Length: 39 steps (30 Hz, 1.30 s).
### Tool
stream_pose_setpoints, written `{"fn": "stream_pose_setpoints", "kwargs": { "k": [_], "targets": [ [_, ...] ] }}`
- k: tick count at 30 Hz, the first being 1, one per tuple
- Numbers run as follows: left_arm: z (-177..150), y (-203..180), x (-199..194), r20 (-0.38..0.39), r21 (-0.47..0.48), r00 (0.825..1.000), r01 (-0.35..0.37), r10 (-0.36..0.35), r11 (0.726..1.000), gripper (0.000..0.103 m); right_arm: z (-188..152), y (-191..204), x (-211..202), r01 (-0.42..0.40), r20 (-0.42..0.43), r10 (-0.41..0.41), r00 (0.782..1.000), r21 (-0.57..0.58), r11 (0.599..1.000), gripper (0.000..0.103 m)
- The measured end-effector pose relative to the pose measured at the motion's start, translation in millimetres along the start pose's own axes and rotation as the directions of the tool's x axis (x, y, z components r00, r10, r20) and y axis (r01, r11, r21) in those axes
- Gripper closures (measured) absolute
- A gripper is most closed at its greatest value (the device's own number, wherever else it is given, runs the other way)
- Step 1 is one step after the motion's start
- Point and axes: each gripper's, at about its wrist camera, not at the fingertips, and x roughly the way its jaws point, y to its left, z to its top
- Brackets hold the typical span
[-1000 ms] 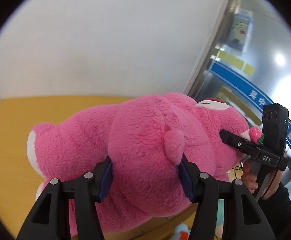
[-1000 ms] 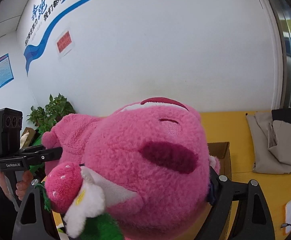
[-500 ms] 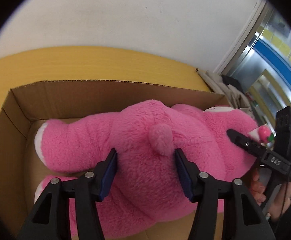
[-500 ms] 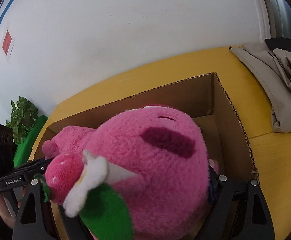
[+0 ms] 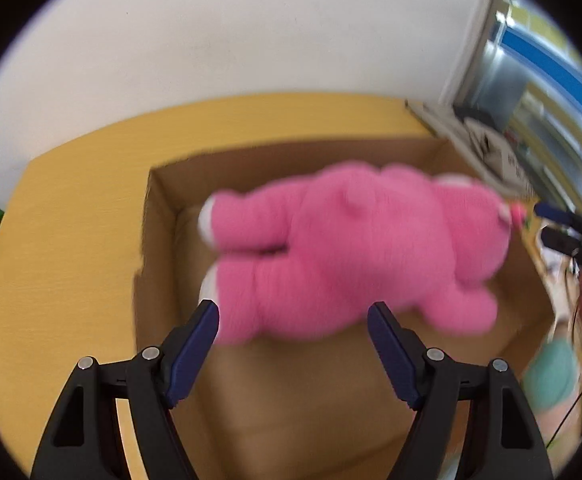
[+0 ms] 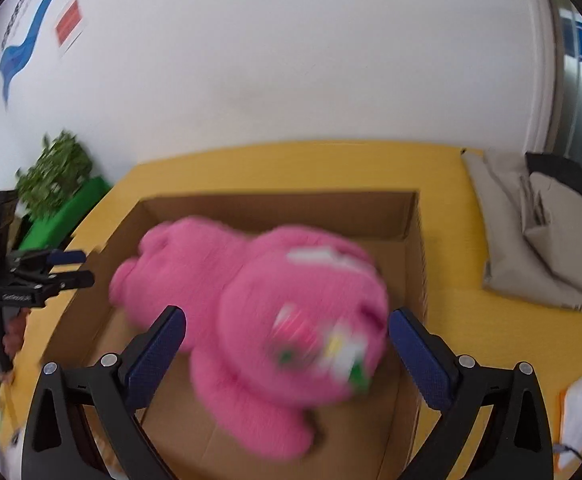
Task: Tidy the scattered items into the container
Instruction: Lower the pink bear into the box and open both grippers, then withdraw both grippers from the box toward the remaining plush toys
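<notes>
Both grippers let go; blurred pink bear (image 5: 343,252) now seemingly inside box (image 5: 159,216).

The blurred pink plush bear (image 6: 275,320) fills most of the open brown cardboard box (image 6: 275,210), leaving bare floor only toward 6 o'clock. Bare yellow table (image 6: 471,344) lies free at 3 o'clock, until the crumpled beige cloth bags (image 6: 539,248) at 2 o'clock

Fuzzy plush bear (image 5: 355,248) (blurred) in matt corrugated cardboard box (image 5: 291,152).
</notes>
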Motion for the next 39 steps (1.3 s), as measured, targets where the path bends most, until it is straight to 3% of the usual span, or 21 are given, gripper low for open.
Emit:
{"fn": "stream_pose_setpoints", "kwargs": {
  "k": [2, 4, 8, 10, 21, 27, 29, 32, 36, 39],
  "targets": [
    [-25.2, -1.7, 0.1, -0.047, 0.023, 0.999, 0.002, -0.001, 1.0, 0.026, -24.8, 10.3, 1.3, -0.026, -0.065, 0.023, 0.998, -0.048, 0.999, 0.0],
    [-49.4, -2.4, 7.2, -0.106, 0.02, 0.994, 0.003, -0.001, 1.0, 0.026, -50.7, 22.8, 11.1, 0.001, -0.148, -0.012, 0.989, -0.074, 0.997, 0.0],
    [-81.7, -13.9, 32.2, -0.213, -0.02, 0.976, 0.051, -0.054, 0.999, 0.032, -92.8, 17.1, 39.4, 0.057, -0.321, -0.059, 0.945, -0.016, 0.998, 0.0],
    [-95.1, -17.4, 21.5, -0.177, -0.002, 0.983, 0.053, -0.053, 0.999, 0.034, -104.3, 10.1, 38.9, 0.059, -0.324, -0.041, 0.945, 0.046, 0.997, 0.001],
    [-156.7, -20.4, -21.4, -0.22, -0.012, 0.973, 0.06, -0.061, 0.998, 0.034, -162.3, 40.6, -7.3, 0.051, -0.344, -0.023, 0.939, 0.071, 0.996, 0.0],
    [-150.6, -10.7, -16.4, -0.23, 0.003, 0.973, 0.01, -0.009, 1.0, 0.034, -118.5, 59.9, -26.6, -0.045, -0.234, 0.063, 0.97, 0.079, 0.996, 0.0],
    [-150.1, -24.3, -7.5, -0.233, 0.083, 0.971, -0.038, 0.056, 0.996, 0.036, -102.3, 76.0, -10.7, -0.095, -0.236, 0.114, 0.965, 0.091, 0.991, 0.0],
    [-148.7, -24.4, -5.3, -0.228, 0.071, 0.972, -0.038, 0.053, 0.997, 0.036, -86.5, 94.6, 35.2, -0.143, -0.254, 0.184, 0.949, 0.171, 0.975, 0.002],
    [-150.9, -20.4, -7.7, -0.215, 0.083, 0.975, -0.035, 0.052, 0.996, 0.034, -78.9, 97.9, 102.4, -0.028, -0.271, 0.09, 0.958, 0.223, 0.974, 0.002],
    [-150.8, -16.8, -8.5, -0.214, 0.087, 0.976, -0.034, 0.051, 0.996, 0.034, -68.8, 90.9, 109.0, 0.032, -0.186, 0.016, 0.982, 0.248, 0.968, 0.002]
  ]
}}
